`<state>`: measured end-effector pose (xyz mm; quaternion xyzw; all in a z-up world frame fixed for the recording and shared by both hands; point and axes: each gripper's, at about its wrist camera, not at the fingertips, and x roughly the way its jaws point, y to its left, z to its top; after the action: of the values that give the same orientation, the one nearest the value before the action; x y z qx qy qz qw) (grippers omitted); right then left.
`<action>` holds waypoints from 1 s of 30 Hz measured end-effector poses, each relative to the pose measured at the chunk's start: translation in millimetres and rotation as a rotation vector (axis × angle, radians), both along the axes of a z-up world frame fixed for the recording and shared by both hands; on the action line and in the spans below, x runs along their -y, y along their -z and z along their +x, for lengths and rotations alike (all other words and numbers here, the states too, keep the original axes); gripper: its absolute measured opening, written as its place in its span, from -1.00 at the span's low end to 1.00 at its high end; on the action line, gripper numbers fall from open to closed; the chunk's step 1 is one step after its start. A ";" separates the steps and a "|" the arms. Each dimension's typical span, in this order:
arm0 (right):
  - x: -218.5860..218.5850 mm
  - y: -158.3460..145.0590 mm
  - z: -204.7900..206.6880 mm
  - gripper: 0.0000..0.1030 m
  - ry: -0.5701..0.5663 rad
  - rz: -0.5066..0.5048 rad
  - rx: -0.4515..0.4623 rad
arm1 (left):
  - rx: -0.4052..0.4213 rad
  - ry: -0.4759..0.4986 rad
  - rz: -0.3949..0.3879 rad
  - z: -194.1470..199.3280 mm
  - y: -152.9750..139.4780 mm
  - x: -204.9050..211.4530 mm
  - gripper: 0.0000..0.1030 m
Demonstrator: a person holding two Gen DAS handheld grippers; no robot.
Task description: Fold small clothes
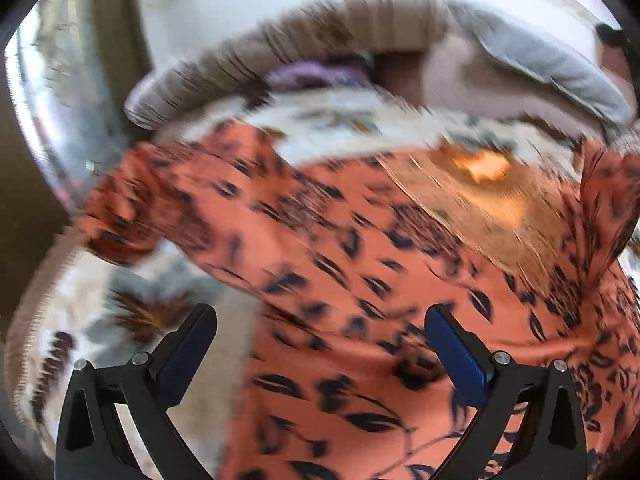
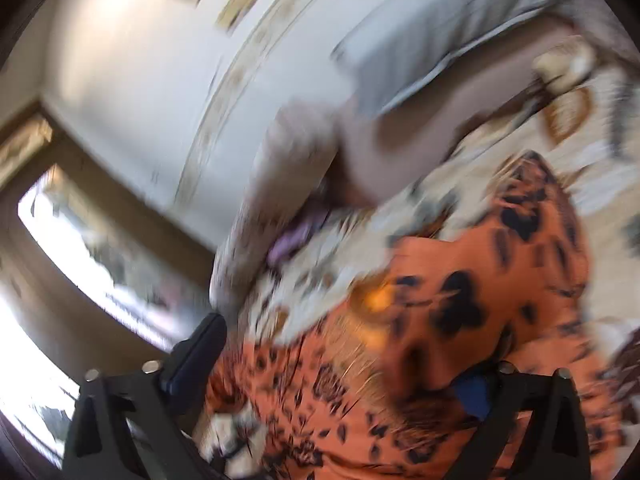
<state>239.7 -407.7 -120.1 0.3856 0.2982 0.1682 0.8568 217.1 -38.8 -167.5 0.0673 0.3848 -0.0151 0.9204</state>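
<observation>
Orange cloth with dark leaf prints, a small garment [image 1: 360, 280], lies spread over a bed cover [image 1: 132, 312] patterned in cream, grey and brown. Both views are smeared with blur, so fine detail is lost. The left claw [image 1: 320, 332] hangs above the garment's near edge with its jaws spread wide and nothing between the blue pads; one finger sits over the bed cover, the other over the orange cloth. The right claw [image 2: 340, 360] also stands wide. A raised fold of the garment [image 2: 460, 300] sits between its fingers and hides much of the right-hand one; whether the cloth touches a pad I cannot tell. Behind lie a grey pillow [image 1: 552, 64], something purple [image 1: 304, 74] and a white wall [image 2: 160, 60].
</observation>
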 end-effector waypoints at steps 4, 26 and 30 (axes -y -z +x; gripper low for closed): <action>-62.2 53.7 19.1 0.99 -0.252 0.043 -0.228 | 0.075 -0.042 0.003 -10.7 -18.2 -16.6 1.00; 101.1 127.7 -112.9 0.75 0.198 0.624 -0.437 | -0.053 0.330 0.034 94.4 -48.3 159.3 1.00; 93.5 142.8 -91.8 0.75 0.179 0.621 -0.500 | -0.279 0.389 -0.092 142.5 -21.7 197.9 1.00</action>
<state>147.9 -501.2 -262.9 0.6793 0.3974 0.0760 0.6122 359.6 -236.7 -145.7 0.0954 0.4871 -0.2186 0.8401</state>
